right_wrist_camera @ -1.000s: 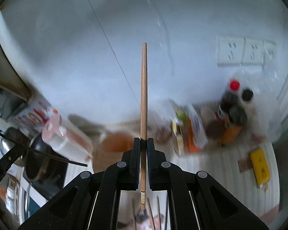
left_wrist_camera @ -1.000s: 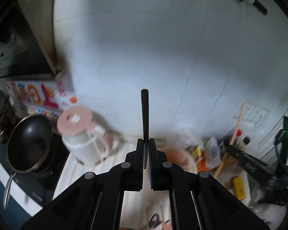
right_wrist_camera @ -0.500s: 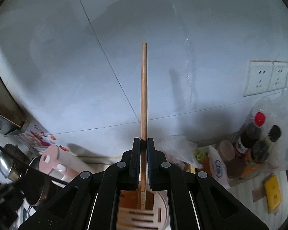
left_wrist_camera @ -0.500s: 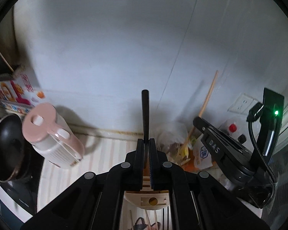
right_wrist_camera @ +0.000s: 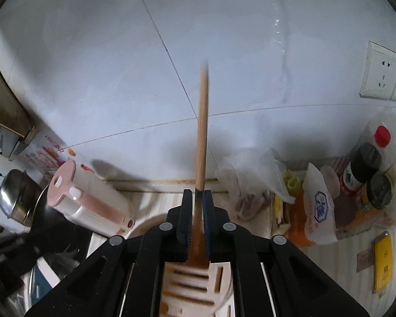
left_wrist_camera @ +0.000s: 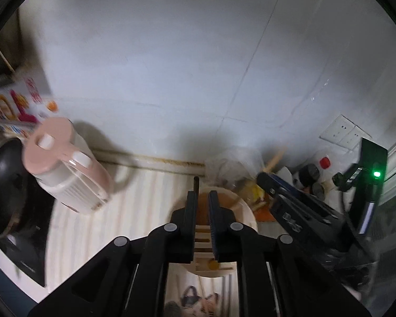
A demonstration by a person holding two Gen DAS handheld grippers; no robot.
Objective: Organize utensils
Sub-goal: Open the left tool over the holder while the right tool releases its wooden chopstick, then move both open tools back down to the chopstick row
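A beige round utensil holder point(left_wrist_camera: 240, 211) with a slotted top stands right under both grippers. My left gripper point(left_wrist_camera: 203, 195) hangs over it, its jaws opening. A black utensil handle point(left_wrist_camera: 196, 182) shows only its tip beside the left finger, and the pads no longer press on it. In the right wrist view a long wooden handle point(right_wrist_camera: 203, 132) stands blurred between the jaws of my right gripper point(right_wrist_camera: 197, 192), which are also opening, with a gap at its left side. Its lower end reaches the holder's slots point(right_wrist_camera: 192, 277). The right gripper's fingers point(left_wrist_camera: 277, 192) show at the holder's right.
A pink-lidded white jug point(left_wrist_camera: 63, 166) stands left of the holder, with a black pan point(left_wrist_camera: 5, 185) and a steel pot point(right_wrist_camera: 15, 195) beyond. On the right are plastic bags point(right_wrist_camera: 250, 174), sauce bottles point(right_wrist_camera: 367, 163) and a yellow card point(right_wrist_camera: 382, 264). The tiled wall is close behind.
Both grippers have come down over the holder. Their jaws have parted. The black handle has slid down through the left jaws, and the wooden handle has sunk lower.
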